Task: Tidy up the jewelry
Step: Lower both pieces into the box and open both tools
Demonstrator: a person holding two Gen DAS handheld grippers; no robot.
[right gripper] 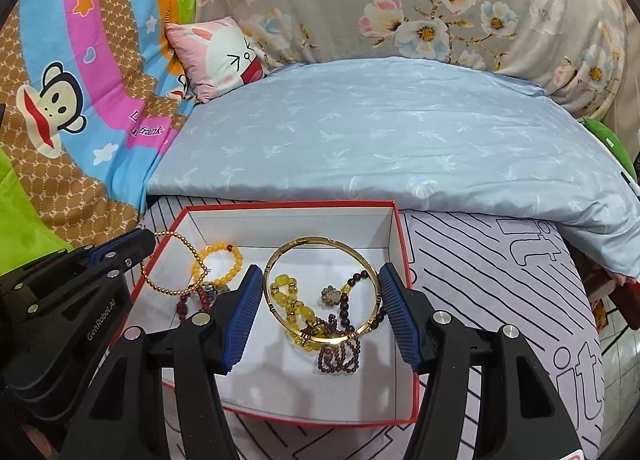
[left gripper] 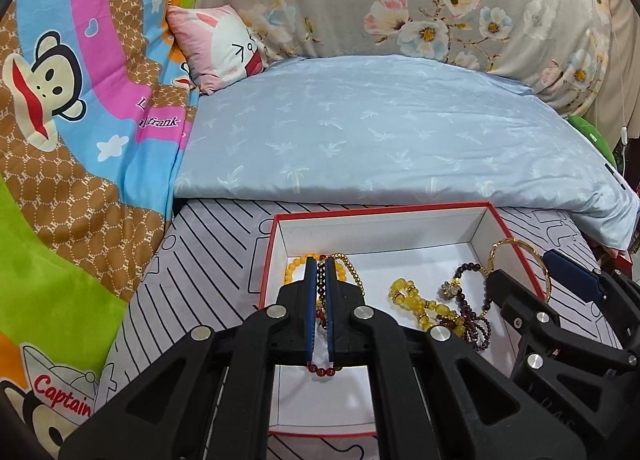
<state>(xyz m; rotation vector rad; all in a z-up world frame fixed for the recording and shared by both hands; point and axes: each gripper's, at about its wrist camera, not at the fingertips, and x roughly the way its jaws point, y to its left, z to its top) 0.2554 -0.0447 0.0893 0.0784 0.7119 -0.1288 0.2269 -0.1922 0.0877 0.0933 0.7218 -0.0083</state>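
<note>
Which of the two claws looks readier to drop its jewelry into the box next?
The right gripper, probably: its gold bangle hangs between the pads above the red box, over the beads. The left gripper is shut on a dark red bead bracelet.

Right gripper [right gripper: 320, 280] over the red-rimmed white box [right gripper: 404, 256], jaws held wide; a gold bangle [right gripper: 276, 260] spans the gap between the blue pads [right gripper: 394, 308], touching both. Through the ring: yellow bead bracelet [right gripper: 298, 310], dark garnet bead strand [right gripper: 340, 356] with a small flower charm [right gripper: 331, 295]. Toward the box's left wall: thin gold bead chain [right gripper: 160, 284], orange-yellow bead bracelet [right gripper: 228, 260], red beads [right gripper: 184, 306]. Left gripper [right gripper: 132, 246] at the box's left edge. Box sits on a striped bed sheet [right gripper: 500, 300]; blue quilt [right gripper: 380, 131] behind, pink cushion [right gripper: 216, 55] at the far left.
</note>
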